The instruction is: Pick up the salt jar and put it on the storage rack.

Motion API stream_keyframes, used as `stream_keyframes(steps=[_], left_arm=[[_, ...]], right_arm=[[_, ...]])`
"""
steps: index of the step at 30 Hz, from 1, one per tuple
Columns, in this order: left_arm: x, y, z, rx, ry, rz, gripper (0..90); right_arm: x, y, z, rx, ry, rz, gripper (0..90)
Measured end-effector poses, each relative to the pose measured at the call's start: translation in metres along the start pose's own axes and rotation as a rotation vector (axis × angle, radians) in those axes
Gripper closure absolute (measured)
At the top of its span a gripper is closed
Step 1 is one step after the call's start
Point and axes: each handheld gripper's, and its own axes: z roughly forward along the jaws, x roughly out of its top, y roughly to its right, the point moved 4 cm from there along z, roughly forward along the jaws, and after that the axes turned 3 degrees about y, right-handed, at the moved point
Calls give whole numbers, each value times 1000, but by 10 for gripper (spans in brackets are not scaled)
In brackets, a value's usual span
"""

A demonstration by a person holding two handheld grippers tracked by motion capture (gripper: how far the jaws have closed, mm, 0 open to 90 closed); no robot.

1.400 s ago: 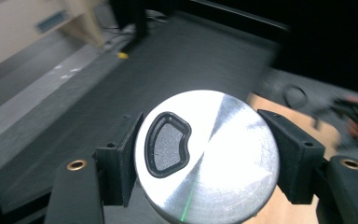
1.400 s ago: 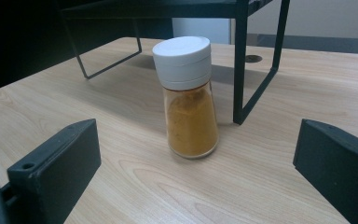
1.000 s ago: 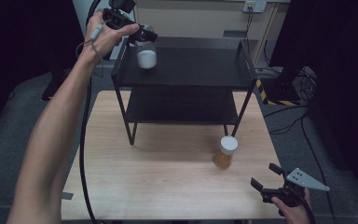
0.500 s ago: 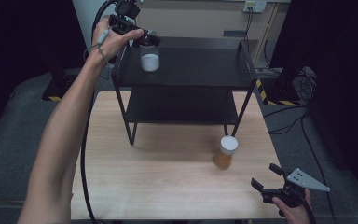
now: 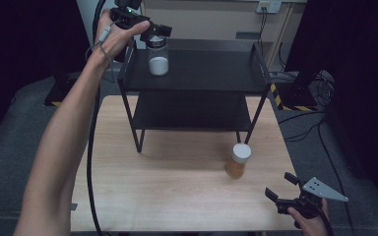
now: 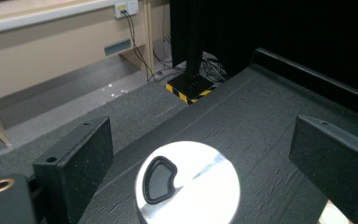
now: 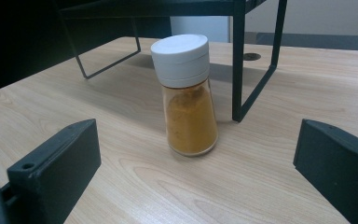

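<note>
Left gripper (image 5: 158, 30) hangs with jaws spread wide, holding nothing, above the white-filled glass jar with silver lid (image 5: 158, 55) on the black metal shelf rack (image 5: 202, 73)'s top. Right gripper (image 5: 286, 189), open and empty, faces the orange-spice jar with white cap (image 5: 238, 161) on the pale wooden table (image 5: 167, 182); judging by this, that jar needs approaching and grasping next.

No readable text anywhere.
Spice jar (image 7: 187, 95) w/ white cap: no label seen. Jar lid (image 6: 188, 187) on the black shelf (image 6: 261, 121): plain, just a black tab, no print. Yellow/black hazard stripes on post base (image 6: 189, 88), no wording.
</note>
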Motion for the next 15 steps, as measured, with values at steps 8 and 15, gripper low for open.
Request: stream_keyframes(steps=[8,15], left_arm=[[1,12,-17,-8,50,17,41],[-7,24,-31,-48,90,36,41]], right_arm=[[0,0,0,1,-1,-4,9],[1,-1,1,3,-5,-9,9]])
